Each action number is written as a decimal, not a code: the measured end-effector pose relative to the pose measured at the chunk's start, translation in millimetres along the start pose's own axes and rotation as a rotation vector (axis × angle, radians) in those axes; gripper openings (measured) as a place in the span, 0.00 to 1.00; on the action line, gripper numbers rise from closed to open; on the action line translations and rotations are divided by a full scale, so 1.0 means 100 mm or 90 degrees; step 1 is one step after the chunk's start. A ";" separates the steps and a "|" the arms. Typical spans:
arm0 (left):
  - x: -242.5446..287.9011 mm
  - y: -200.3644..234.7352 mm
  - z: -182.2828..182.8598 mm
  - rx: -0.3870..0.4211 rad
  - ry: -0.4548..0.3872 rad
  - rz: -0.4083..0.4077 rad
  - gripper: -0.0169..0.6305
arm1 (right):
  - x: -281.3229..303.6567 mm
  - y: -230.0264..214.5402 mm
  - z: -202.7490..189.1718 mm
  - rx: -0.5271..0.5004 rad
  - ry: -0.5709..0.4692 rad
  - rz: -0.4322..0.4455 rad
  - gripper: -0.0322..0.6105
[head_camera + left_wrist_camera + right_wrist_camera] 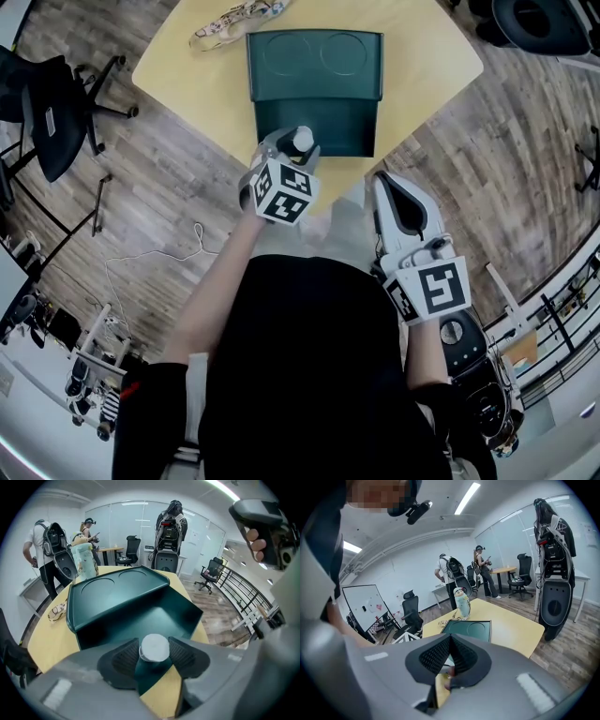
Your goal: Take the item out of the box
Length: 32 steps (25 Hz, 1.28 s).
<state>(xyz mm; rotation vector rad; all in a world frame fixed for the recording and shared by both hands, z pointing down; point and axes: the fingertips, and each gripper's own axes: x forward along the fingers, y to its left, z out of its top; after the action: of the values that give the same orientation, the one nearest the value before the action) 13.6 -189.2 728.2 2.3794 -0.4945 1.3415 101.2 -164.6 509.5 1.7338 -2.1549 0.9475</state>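
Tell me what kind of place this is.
Probably an open-plan office or lab workspace. It has wheeled office chairs, a whiteboard and glass-walled rooms, and people wearing backpack rigs stand around the desks at the back.

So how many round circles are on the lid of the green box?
2. Both are pressed into the open lid, side by side: the left circle and the right circle. None looks hidden.
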 end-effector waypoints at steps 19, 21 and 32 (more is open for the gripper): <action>-0.01 0.05 0.00 0.001 -0.010 0.004 0.29 | -0.09 0.04 -0.08 0.001 -0.007 -0.010 0.05; -0.04 0.05 0.01 -0.002 -0.015 0.004 0.29 | -0.10 0.04 -0.09 0.002 -0.010 -0.011 0.05; -0.36 0.06 0.25 -0.015 -0.076 0.022 0.29 | -0.20 0.13 -0.03 -0.010 -0.030 -0.014 0.05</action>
<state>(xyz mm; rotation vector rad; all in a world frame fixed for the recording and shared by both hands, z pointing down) 11.7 -201.4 686.1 2.4531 -0.5831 1.2059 93.8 -145.9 496.3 1.7862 -2.1616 0.8912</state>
